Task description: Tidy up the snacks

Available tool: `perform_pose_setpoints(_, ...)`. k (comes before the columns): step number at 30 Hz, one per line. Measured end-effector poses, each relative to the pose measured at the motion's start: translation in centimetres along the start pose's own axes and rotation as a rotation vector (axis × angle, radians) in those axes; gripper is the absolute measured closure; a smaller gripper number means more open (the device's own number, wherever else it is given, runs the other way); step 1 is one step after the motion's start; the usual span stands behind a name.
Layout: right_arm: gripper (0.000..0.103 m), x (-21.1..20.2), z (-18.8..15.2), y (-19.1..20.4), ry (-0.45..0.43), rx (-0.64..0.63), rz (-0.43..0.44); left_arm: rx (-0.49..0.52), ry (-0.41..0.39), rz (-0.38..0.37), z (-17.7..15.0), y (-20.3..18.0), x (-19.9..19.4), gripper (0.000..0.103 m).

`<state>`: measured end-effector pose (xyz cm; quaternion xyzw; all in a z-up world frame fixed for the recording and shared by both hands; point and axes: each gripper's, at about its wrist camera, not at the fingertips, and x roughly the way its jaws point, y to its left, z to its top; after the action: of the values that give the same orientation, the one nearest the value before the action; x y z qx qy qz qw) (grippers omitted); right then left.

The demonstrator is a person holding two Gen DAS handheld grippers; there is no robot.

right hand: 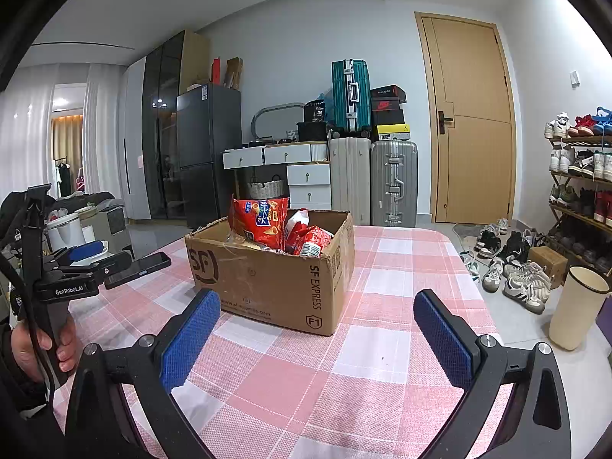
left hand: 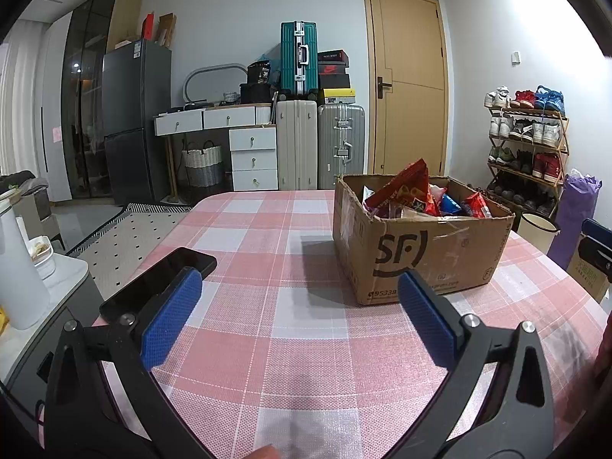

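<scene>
1. Left wrist view: my left hand-held gripper [left hand: 300, 317] hangs low over the tabletop [left hand: 306, 344] with its blue pads spread wide and nothing between them.
2. At about one o'clock from it stands the open brown cardboard box printed "SF" [left hand: 420, 252], full of snack bags; a tall red crisp bag [left hand: 405, 187] sticks up above the rim.
3. A flat black phone [left hand: 160, 283] lies at ten o'clock, near the tabletop's left edge and partly behind my left pad.
4. Right wrist view: my right hand-held gripper [right hand: 317, 340] is likewise wide open and empty, with the same box at eleven o'clock, well apart from the pads.
5. At nine o'clock my left hand-held gripper shows from the side, and my left hand [right hand: 38, 348] is wrapped around its handle.
6. I judge the task barely begun or nearly finished; I cannot tell which. Every snack I see sits loosely piled in the box, and none lies on the tabletop.
7. The surface is a pink, white and grey checked cloth, rounded at the far end.
8. Beyond it are a tan wooden door [right hand: 470, 122], stacked suitcases [right hand: 382, 145], a dark fridge [right hand: 206, 153] and a loaded shoe rack [left hand: 528, 145] at three o'clock.
</scene>
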<state>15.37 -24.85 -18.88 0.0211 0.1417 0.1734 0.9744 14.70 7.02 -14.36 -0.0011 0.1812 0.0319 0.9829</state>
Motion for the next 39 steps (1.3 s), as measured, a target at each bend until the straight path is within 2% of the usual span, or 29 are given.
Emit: perform_pose_setpoints(39,0.0,-0.01,-0.04,0.02,-0.001,0.0,0.0,0.009,-0.013,-0.001,-0.04,0.0,-0.32,0.001)
